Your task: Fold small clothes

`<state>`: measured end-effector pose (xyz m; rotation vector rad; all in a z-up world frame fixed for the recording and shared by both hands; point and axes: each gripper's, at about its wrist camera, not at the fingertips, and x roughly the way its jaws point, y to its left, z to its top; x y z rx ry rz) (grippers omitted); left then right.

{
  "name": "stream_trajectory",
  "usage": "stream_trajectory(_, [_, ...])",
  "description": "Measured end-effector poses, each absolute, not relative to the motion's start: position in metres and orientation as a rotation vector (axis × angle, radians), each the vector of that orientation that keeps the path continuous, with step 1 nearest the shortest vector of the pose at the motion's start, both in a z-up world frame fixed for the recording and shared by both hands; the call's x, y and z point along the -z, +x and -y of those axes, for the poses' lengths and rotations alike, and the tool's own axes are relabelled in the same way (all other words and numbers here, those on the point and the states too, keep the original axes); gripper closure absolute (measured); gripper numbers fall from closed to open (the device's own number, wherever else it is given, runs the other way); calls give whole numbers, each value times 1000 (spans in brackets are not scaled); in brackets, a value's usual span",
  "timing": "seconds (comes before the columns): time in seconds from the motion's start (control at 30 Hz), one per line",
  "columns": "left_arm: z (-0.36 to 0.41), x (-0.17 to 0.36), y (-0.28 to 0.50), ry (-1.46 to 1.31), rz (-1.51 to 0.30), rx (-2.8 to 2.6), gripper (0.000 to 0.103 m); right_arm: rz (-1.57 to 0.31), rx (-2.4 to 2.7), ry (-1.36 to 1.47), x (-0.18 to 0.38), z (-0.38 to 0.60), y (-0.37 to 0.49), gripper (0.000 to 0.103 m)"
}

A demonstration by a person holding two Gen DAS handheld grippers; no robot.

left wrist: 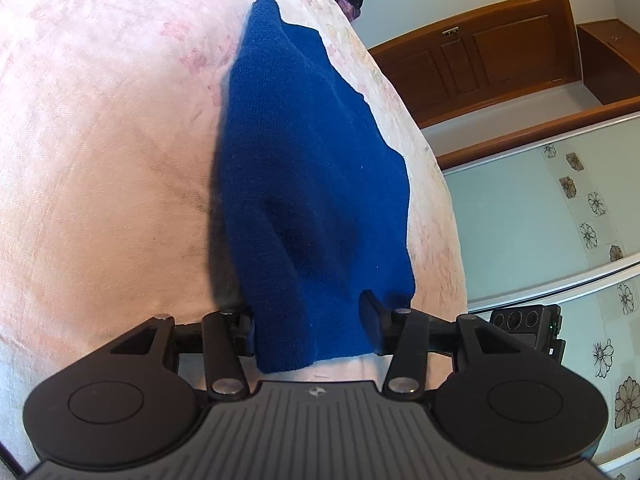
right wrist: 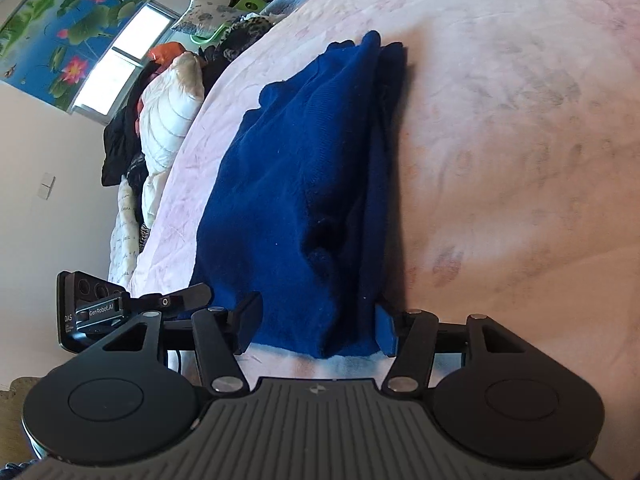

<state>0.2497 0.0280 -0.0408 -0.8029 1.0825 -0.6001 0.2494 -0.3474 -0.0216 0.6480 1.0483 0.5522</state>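
Both grippers, left [left wrist: 310, 320] and right [right wrist: 318, 326], clench the blue knit garment [left wrist: 308, 160] between their fingers: soft, light, floppy, so grip corners.

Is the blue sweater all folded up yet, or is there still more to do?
Not yet. Done: the blue sweater already lies doubled over in layers on the pink bedspread. In hand: the left gripper and the right gripper each have its near edge between their fingers. Left: finish the fold and lay it flat. More clothes wait heaped at the bed's far side.
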Motion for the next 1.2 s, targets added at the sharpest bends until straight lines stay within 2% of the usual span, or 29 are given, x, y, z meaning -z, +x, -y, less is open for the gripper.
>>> stream_trajectory(0.03, [-28,41,250,-785,-1091,585,76,-1048,-554,667,23,348,250,58])
stream_trajectory(0.07, [-29,42,250,-761,-1107,565,83,-1062,-539,676,25,347,252,81])
stream_trajectory(0.1, [-29,43,251,-755,-1115,560,88,-1078,-524,675,29,347,254,84])
stream_trajectory(0.2, [-31,35,247,-727,-1102,564,91,-1036,-540,706,31,349,247,85])
stream_trajectory(0.5, [-27,9,242,-656,-1073,586,92,-971,-563,668,9,347,231,85])
stream_trajectory(1.2, [-31,22,214,-614,-1102,577,92,-1016,-543,702,23,338,192,85])
